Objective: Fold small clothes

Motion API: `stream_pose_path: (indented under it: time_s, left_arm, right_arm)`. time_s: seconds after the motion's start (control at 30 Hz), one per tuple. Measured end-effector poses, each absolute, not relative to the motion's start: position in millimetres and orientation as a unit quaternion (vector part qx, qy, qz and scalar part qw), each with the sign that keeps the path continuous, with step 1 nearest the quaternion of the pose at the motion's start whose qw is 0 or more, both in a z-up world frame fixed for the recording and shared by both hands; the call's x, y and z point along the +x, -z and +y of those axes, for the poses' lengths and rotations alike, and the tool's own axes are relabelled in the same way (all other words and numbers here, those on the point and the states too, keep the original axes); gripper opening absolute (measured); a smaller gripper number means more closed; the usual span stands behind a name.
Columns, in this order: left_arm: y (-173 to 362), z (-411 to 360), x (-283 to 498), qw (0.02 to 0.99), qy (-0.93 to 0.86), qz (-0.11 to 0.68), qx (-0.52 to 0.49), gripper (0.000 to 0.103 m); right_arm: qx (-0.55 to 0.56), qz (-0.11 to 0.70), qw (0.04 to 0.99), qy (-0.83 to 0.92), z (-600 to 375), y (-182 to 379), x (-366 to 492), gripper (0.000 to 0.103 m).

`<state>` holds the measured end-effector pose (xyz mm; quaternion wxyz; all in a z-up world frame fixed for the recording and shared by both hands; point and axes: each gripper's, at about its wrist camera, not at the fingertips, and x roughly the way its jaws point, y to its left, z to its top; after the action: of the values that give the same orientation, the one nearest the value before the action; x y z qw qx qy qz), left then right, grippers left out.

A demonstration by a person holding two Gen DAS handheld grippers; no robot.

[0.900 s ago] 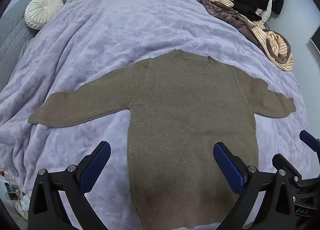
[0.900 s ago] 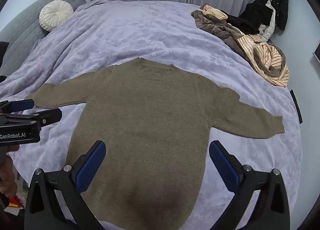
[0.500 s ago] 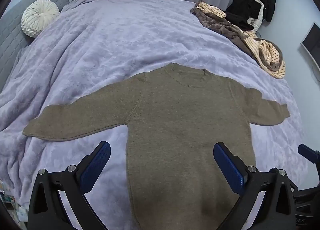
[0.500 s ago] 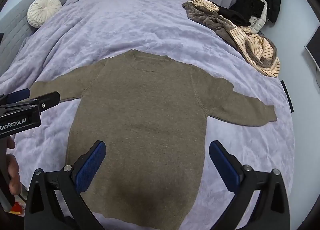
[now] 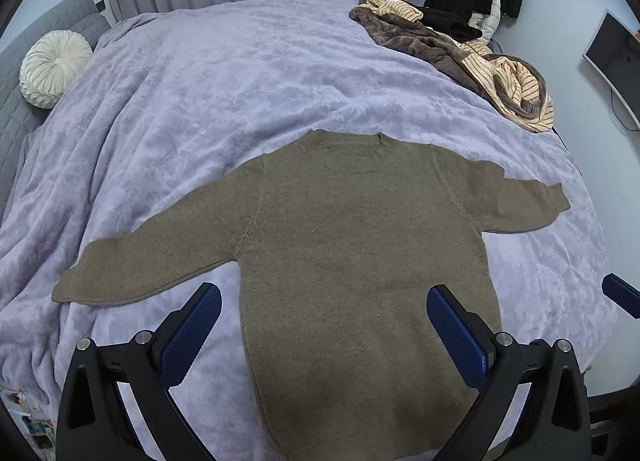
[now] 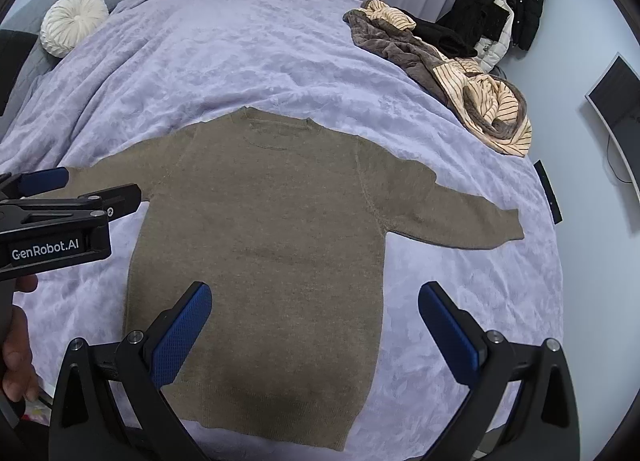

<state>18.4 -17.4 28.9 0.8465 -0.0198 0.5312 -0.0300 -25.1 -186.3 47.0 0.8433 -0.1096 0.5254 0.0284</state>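
Because the olive sweater [image 5: 360,261] lies flat and face-up on the lavender blanket [image 5: 240,81], both sleeves spread outward, every edge is reachable for a first fold. Left gripper [image 5: 324,325] and right gripper [image 6: 316,321] hover above the hem, jaws spread wide and empty, apparently ready to pinch fabric.

- Left gripper [image 5: 324,317]: jaws spread fully apart, nothing between the blue pads [image 5: 192,331], tilted steeply downward.
- Right gripper [image 6: 316,317]: jaws equally wide, pads clear of any contact, same steep downward tilt.
- Both grippers held side by side, each visible at the edge of the other's view.
- Person's hand [image 6: 16,357]: fingers wrapped on the left gripper's handle, seen from the right wrist view.
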Motion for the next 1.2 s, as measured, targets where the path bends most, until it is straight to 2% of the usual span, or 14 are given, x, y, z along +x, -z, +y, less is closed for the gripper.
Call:
stream_pose_path:
  time_s: [0.3, 0.73, 1.2]
  left_arm:
    - [-27, -25, 16, 0.821, 0.000, 0.571, -0.020, 0.103]
    - [-36, -39, 18, 0.822, -0.031, 0.569, 0.002, 0.103]
    - [-34, -43, 28, 0.818, -0.042, 0.574, -0.022, 0.103]
  right_arm:
    - [-0.089, 0.526, 0.844, -0.052, -203, -44, -7, 0.103]
    - [-0.066, 0.524, 0.846, -0.080, -223, -43, 7, 0.103]
    - [-0.080, 0.519, 0.848, -0.076, -236, -40, 17, 0.103]
